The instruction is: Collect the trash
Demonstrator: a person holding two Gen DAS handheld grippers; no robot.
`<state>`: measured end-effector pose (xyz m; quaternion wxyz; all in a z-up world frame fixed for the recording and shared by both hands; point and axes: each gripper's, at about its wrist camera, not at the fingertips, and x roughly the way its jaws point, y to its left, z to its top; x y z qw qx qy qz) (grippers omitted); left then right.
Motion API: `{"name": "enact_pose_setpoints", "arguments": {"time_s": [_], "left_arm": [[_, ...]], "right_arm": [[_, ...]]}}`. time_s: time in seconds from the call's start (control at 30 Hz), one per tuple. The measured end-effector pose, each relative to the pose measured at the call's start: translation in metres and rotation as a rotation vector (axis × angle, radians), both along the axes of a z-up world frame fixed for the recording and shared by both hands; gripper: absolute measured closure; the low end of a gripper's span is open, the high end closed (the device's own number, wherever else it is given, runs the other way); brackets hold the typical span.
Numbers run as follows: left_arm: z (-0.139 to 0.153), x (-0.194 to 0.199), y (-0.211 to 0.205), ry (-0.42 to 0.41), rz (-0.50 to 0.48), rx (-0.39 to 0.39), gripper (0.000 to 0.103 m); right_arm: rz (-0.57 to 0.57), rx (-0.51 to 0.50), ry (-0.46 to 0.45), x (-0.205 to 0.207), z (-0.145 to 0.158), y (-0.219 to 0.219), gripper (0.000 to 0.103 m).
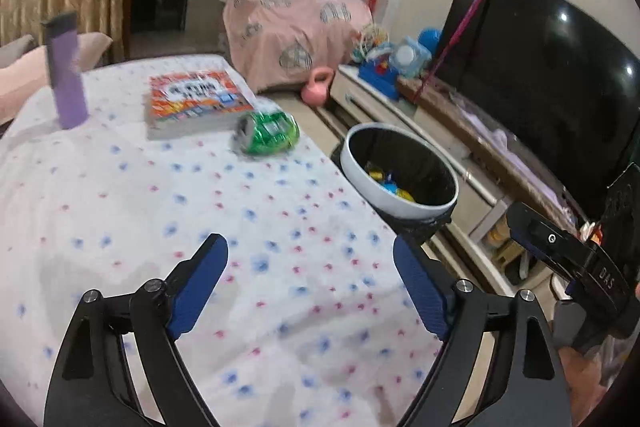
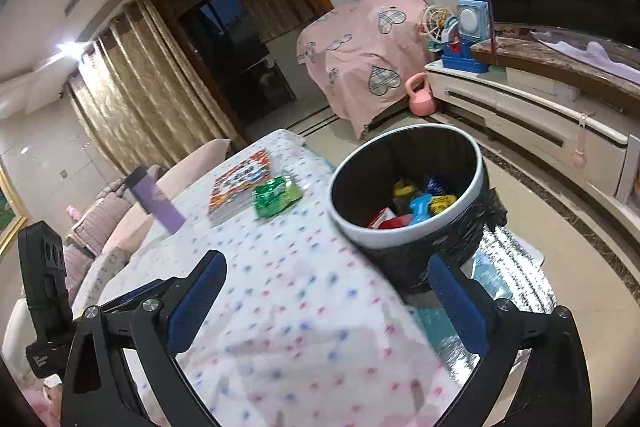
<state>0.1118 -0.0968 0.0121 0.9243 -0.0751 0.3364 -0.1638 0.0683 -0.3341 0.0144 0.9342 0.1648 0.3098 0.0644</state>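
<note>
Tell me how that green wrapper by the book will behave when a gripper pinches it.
The green wrapper looks like crinkled foil, so it will probably crumple and weigh little. Its shiny surface may slip between the pads. Lying flat on the tablecloth, it seems unlikely to roll.

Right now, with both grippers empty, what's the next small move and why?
Probably reach the left gripper forward to the green wrapper. It is the only trash visible on the table, beside the book; the bin already holds wrappers, and both grippers are open.
</note>
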Motion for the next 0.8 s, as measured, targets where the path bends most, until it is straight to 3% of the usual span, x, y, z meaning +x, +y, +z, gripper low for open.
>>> {"name": "enact_pose_setpoints", "arguments": {"time_s": [0.17,0.23,0.33,0.53,0.63,0.8], "left_arm": [[0.023,-0.028,0.017,-0.112,0.031,-0.012,0.010],[0.030,-0.042,0.024,-0.173,0.074,-0.002,0.000],[0.032,-0.058,0.030,-0.241,0.125,0.009,0.000],[0.020,-0.069,0.030,-0.293,0.169,0.075,0.000],[0.013,-0.072,0.030,-0.299,0.193,0.115,0.000],[0.003,-0.077,0.029,-0.292,0.221,0.148,0.000]], "right_arm": [[-0.012,-0.051,-0.078,-0.022,0.028,0.017,0.001],[-0.022,-0.088,-0.143,-0.036,0.042,0.025,0.000],[-0.056,-0.144,-0.216,-0.054,0.051,0.036,0.000],[-0.106,-0.246,-0.313,-0.074,0.039,0.054,0.000],[-0.108,-0.309,-0.316,-0.074,0.032,0.061,0.000],[-0.105,-0.313,-0.318,-0.078,0.023,0.060,0.000]]}}
